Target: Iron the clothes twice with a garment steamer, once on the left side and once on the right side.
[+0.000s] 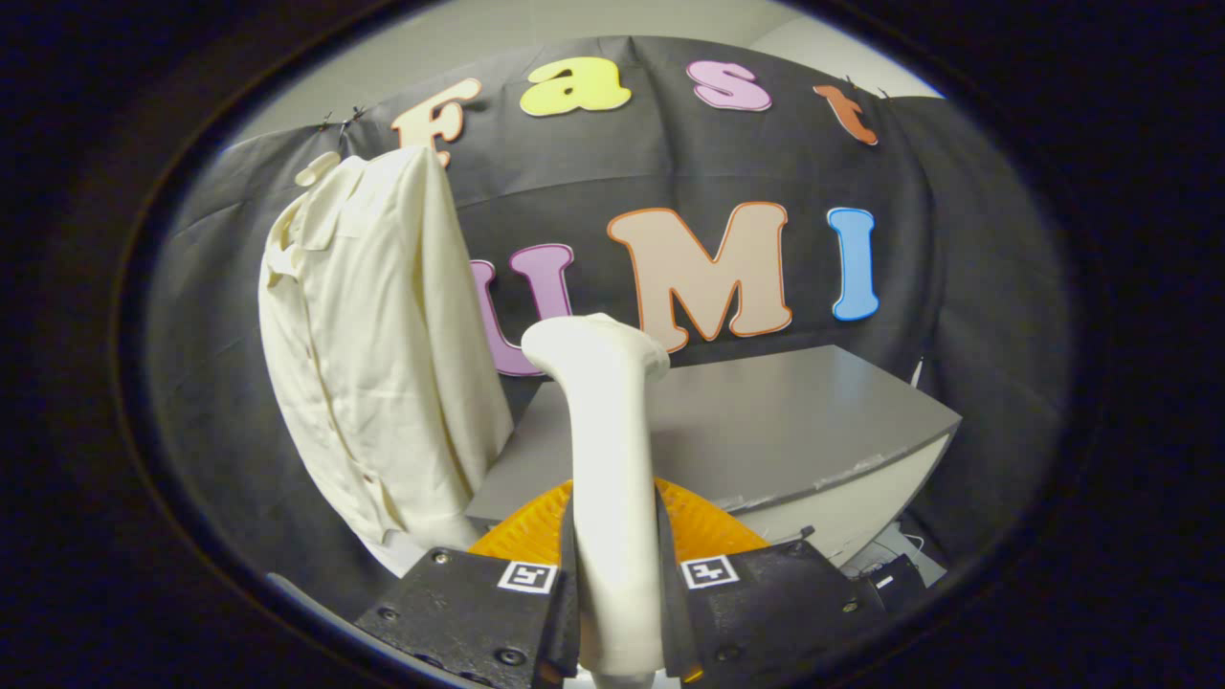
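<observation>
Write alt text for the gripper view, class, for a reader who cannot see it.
The gripper is shut on the white handle of a garment steamer, which stands up between its fingers. Beyond, to the left, a cream shirt hangs against the black cloth wall, beside a grey table.

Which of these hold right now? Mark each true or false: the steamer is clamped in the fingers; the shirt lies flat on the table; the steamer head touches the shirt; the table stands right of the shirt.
1. The gripper holds the steamer between its fingers: true.
2. The shirt lies flat on the table: false, it hangs against the black cloth wall.
3. The steamer head presses on the shirt: false, a gap shows between them.
4. The table stands to the right of the shirt: true.
</observation>
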Demonstrator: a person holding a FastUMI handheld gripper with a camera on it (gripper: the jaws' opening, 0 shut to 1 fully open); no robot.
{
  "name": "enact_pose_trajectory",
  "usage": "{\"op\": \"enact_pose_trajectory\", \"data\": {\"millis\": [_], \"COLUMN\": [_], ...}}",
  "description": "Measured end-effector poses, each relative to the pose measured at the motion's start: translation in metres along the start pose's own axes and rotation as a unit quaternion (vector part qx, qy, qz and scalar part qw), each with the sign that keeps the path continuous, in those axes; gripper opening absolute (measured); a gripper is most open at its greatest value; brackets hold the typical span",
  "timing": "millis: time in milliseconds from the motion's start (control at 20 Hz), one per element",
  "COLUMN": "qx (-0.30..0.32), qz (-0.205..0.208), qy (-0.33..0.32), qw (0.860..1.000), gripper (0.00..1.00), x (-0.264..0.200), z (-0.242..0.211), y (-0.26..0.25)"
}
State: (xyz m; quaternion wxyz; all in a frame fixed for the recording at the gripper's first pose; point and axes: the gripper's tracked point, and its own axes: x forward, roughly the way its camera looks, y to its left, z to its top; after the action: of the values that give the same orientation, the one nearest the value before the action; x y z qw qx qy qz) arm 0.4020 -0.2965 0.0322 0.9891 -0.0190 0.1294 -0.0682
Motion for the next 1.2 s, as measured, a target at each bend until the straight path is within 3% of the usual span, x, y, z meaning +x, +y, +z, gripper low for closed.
{"op": "enact_pose_trajectory", "data": {"millis": [250,500,800,1200], "qx": [0.006,-0.008,-0.022,-0.008], "qz": [-0.013,0.013,0.055,0.092], "qy": [-0.01,-0.018,-0.011,-0.007], "qw": [1.0,1.0,0.998,0.996], "gripper": [0.33,0.33,0.33,0.32], "x": [-0.08,-0.133,-0.157,-0.149], "z": [-0.014,-0.023,-0.029,-0.028], "y": [0.081,0.18,0.278,0.352]}}
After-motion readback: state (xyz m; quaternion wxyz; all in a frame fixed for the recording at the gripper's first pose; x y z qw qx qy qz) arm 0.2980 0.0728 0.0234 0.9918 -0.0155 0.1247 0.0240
